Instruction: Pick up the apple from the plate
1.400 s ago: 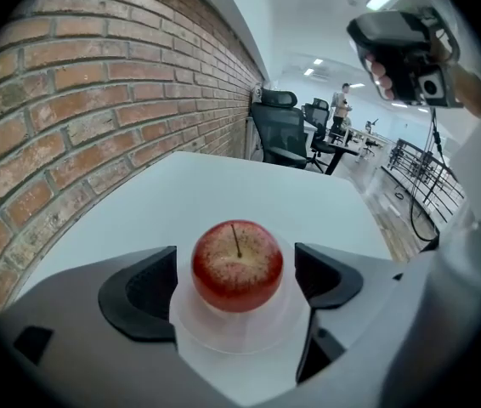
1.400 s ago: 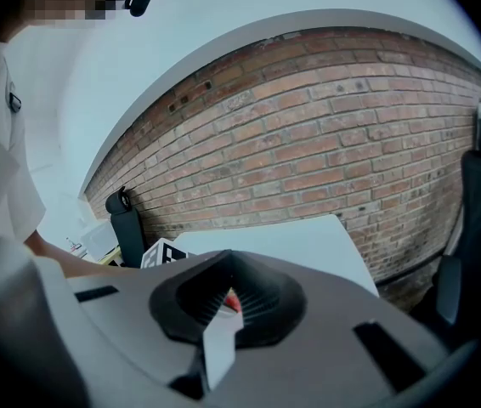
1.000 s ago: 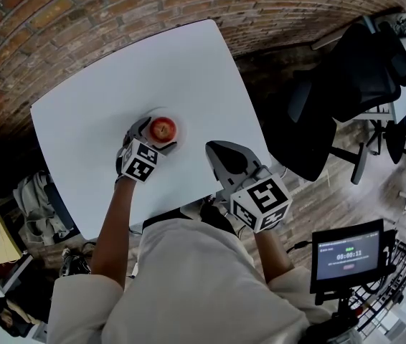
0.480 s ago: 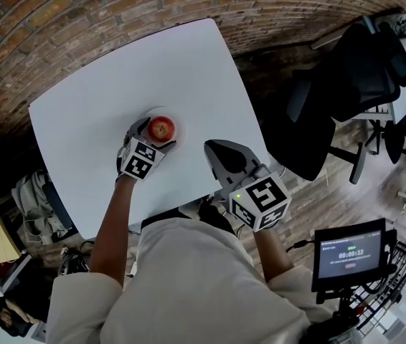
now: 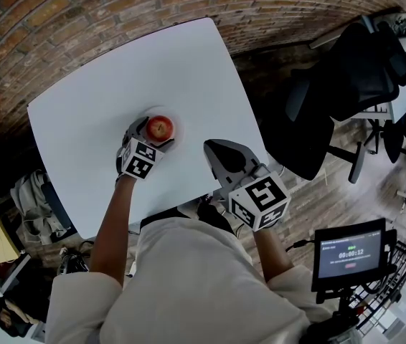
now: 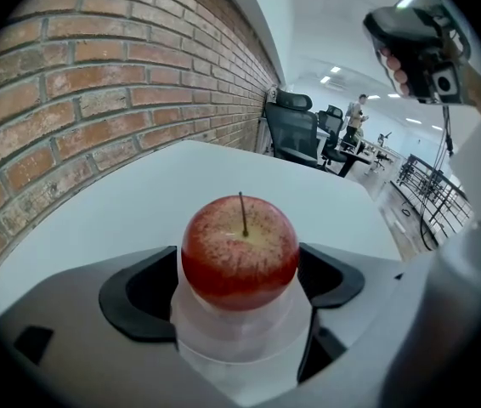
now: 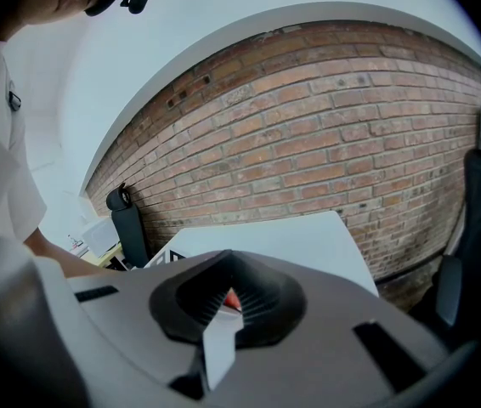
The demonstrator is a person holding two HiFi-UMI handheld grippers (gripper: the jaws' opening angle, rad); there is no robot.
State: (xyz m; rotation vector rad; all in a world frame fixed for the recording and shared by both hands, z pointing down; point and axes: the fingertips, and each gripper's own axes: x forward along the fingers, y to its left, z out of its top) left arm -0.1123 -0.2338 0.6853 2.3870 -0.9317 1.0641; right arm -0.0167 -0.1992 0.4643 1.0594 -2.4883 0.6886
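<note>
Little has shifted over the last second: the left tool (image 5: 151,136) stays wrapped round the apple (image 5: 161,127), and the right tool (image 5: 221,155) keeps hovering near the front edge of the tabletop (image 5: 174,63), with only a slight drift of the whole view.

At this moment the apple stands upright on the small white plate (image 6: 240,334), stem up, left of the tabletop's middle. It looks firm, smooth and round, light enough for one tool, but its waxy skin could slide out of a pinch placed too high or too low. The safest hold is probably across its widest part, at the sides, with pressure kept moderate so the flesh does not bruise. The plate is pale and thin and may shift if the apple is dragged rather than raised straight up.

In the left gripper view the jaws stand wide, one dark pad on each side of the apple at about its widest girth, and both pads seem to meet the skin, so I judge this tool to be gripping the fruit, which does not look lifted off the plate yet. The right tool's jaws are drawn together with nothing between them; it touches nothing and is well apart from the plate.
</note>
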